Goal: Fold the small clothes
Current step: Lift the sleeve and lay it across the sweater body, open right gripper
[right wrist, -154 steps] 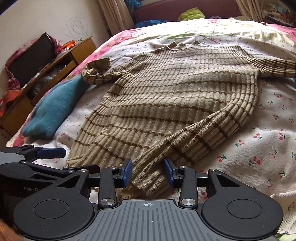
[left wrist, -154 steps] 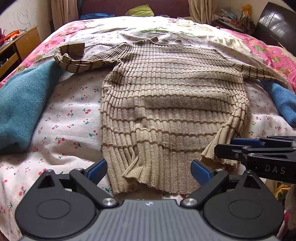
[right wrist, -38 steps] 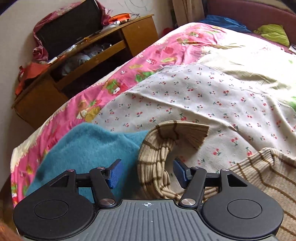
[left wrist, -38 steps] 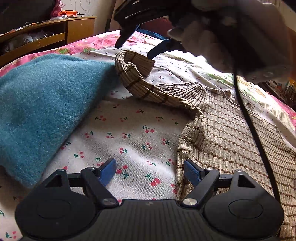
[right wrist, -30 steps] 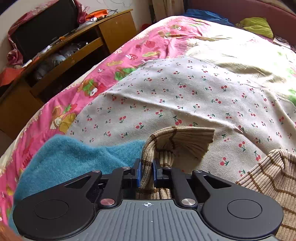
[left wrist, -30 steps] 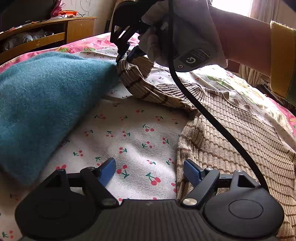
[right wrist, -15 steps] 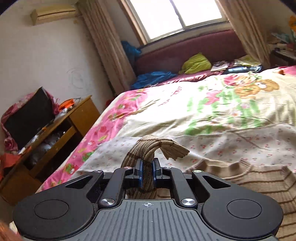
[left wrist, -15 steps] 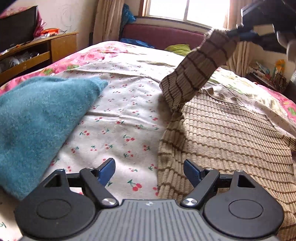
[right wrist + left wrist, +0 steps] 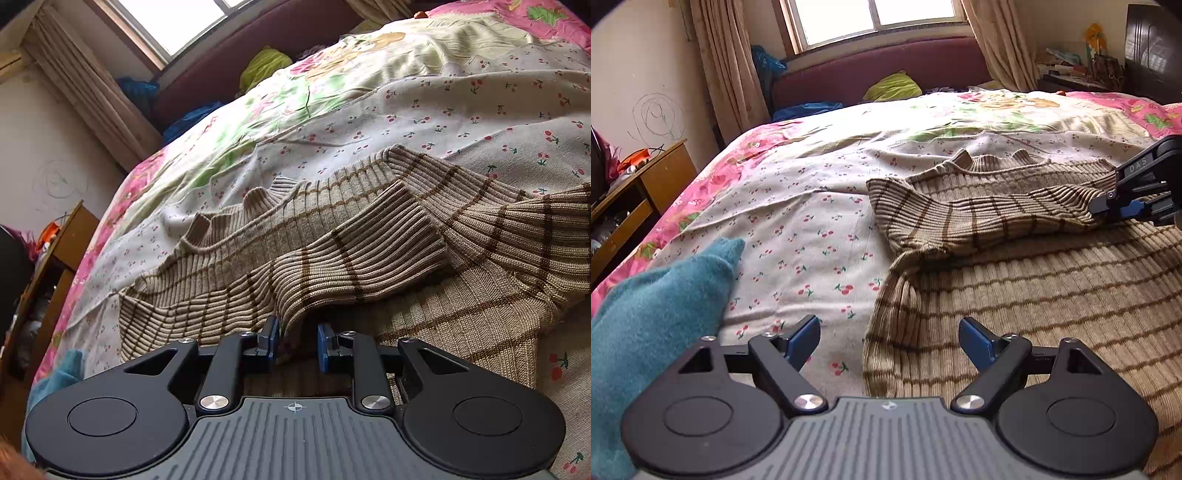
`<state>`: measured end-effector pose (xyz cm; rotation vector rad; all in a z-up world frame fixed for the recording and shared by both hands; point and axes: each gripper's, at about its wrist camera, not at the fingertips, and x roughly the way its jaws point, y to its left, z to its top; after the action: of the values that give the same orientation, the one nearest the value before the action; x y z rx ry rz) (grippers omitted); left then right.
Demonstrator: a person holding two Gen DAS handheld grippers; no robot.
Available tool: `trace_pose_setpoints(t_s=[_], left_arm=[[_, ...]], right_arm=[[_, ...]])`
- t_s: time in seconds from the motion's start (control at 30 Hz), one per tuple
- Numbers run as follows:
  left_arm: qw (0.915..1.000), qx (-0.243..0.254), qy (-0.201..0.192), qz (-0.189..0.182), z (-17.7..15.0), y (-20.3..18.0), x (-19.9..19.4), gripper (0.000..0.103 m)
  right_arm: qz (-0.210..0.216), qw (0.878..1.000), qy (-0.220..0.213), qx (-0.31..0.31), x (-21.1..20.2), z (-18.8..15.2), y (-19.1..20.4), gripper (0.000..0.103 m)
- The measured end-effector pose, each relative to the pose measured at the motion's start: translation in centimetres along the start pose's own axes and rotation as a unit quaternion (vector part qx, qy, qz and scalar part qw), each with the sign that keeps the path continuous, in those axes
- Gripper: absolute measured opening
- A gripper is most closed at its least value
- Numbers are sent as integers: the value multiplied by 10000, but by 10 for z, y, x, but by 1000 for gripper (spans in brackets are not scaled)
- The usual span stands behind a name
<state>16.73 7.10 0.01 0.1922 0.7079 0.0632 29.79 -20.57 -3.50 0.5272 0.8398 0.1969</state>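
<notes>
A beige ribbed sweater with brown stripes (image 9: 1052,291) lies flat on the bed. Its left sleeve (image 9: 979,218) is folded across the chest. My right gripper (image 9: 295,343) sits at the sleeve's cuff end (image 9: 291,314), jaws parted a little, cloth lying loose between them; it also shows in the left wrist view (image 9: 1123,206) at the right edge. My left gripper (image 9: 888,339) is open and empty, hovering over the sweater's left side edge near the hem.
A teal fleece garment (image 9: 646,325) lies on the cherry-print sheet (image 9: 798,229) to the left. A wooden cabinet (image 9: 635,199) stands beside the bed on the left. A maroon headboard (image 9: 879,74) and a green cloth (image 9: 894,86) are at the far end.
My right gripper carried the left sleeve up and over to the right, laid it across the sweater's chest, and its jaws have parted. My left gripper stayed open near the sweater's side.
</notes>
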Motion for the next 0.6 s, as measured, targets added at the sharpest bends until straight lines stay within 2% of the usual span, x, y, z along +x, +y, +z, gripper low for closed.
trace_pose_setpoints(t_s=[0.07,0.2,0.27,0.33,0.4,0.53,0.6], left_arm=[[9999,21,-118,-1,11,-2,9,93],[9996,157,-227,25,24,-9,35,93],[9988,340,-257,241,29,-15,51,93],[9957,596,-335,624,33,-19,67,93],[9943,697,-351,721,36,-19,78,93],[9936,517,-333,947,33,-10,85,95],[9928,152,-324,1145,30,5,82,95]], right_arm=[[52,9998,-86,195,-2,3,-6,28],[66,9982,10,588,13,8,-11,28],[76,9991,1,424,17,11,-1,25],[153,9995,-37,257,17,13,12,25],[200,9997,-111,97,15,16,22,24],[162,9998,-106,36,16,16,24,24],[62,9999,-85,-49,17,12,20,24]])
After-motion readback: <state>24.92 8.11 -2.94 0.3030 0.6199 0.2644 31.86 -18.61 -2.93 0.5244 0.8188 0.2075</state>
